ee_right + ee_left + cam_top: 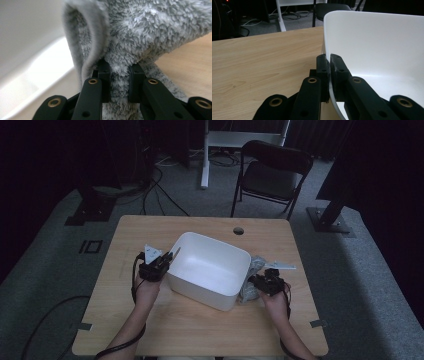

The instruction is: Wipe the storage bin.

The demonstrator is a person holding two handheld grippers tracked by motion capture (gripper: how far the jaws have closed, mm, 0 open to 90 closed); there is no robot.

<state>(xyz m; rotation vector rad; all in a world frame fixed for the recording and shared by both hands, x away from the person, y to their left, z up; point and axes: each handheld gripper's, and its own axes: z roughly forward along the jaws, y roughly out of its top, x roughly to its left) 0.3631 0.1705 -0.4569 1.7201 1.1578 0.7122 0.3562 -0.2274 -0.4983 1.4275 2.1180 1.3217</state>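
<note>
A white plastic tub (210, 270) stands in the middle of the wooden table. My left gripper (161, 261) is at the tub's left wall, and in the left gripper view its jaws are shut on the tub's rim (329, 72), one jaw outside and one inside. A fluffy grey cloth (248, 280) lies bunched against the tub's right side. My right gripper (260, 281) is shut on a fold of that grey cloth (120, 75), with the tub's white wall (30, 37) close on its left.
The wooden table (200, 325) has a round hole (238, 230) near its far edge. A black folding chair (272, 172) stands beyond the table, with a white stand leg (204, 155) and cables on the floor.
</note>
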